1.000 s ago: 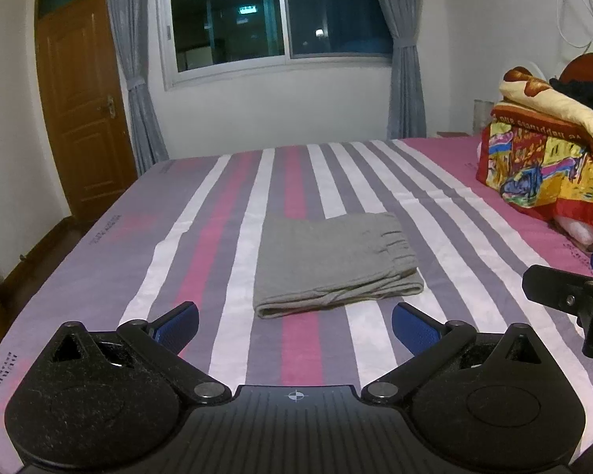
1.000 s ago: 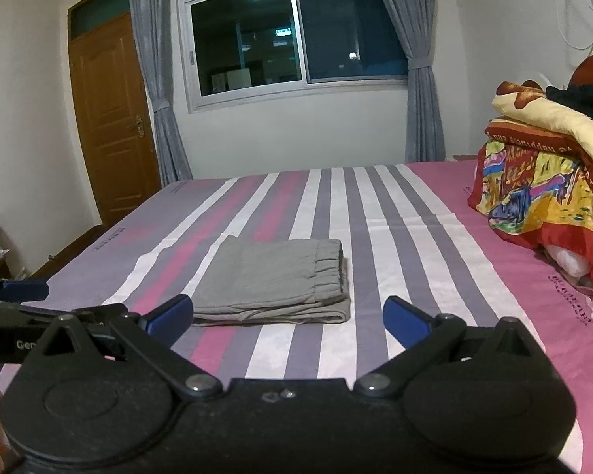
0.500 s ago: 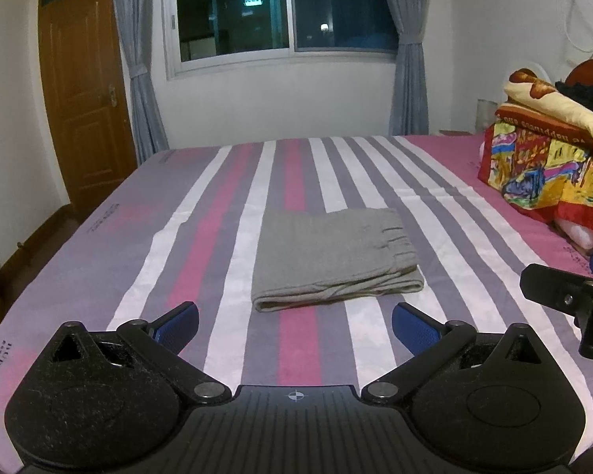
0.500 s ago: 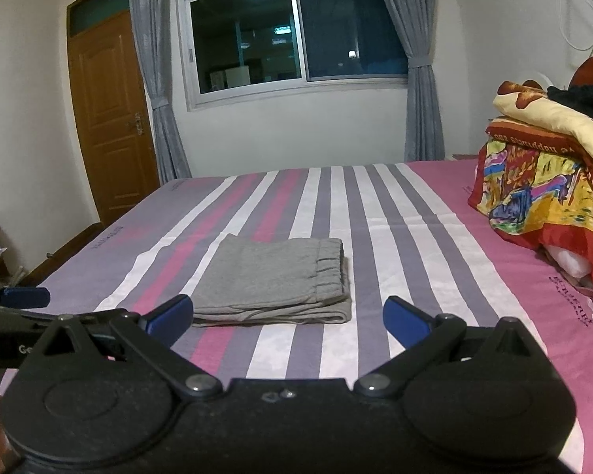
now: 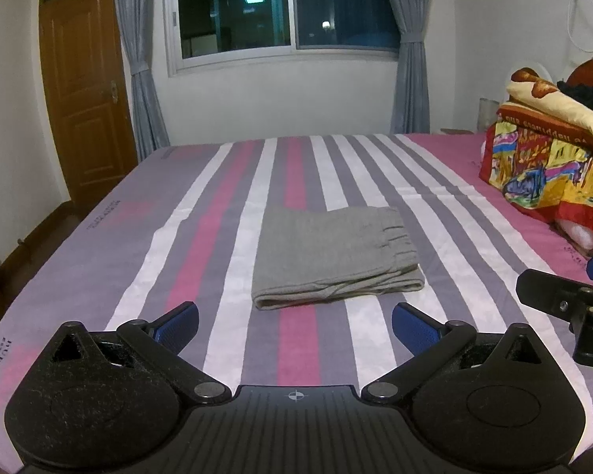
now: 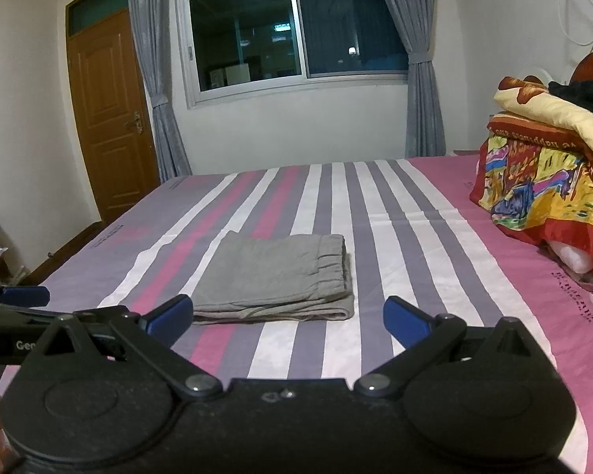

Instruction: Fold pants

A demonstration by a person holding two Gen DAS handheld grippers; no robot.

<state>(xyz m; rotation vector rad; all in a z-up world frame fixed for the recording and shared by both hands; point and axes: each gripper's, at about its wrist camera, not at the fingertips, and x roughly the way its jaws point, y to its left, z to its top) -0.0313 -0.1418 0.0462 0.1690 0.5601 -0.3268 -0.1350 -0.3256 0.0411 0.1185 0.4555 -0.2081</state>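
Across most of both frames spreads a bed with a sheet striped in purple, pink and white. At the right edge sits a heap of bright quilts, well apart from the work. Behind, in the upper half, are a dark window flanked by grey curtains, and a brown door at upper left.

Near the middle of each frame lie the grey pants, folded into a compact rectangle with stacked layers showing along the near edge and the gathered waistband on the right side. They rest flat on the sheet, touched by neither tool.

At the bottom of the left view, the left gripper hangs with jaws spread wide and nothing between them. The right gripper likewise stands released and empty; it also shows at the right edge of the left view.

Judging by the tidy bundle, folding looks finished or nearly so. Any next move would call only for a light tidy of the slightly uneven near edge, or simply drawing away. Nothing stands between tools and pants.
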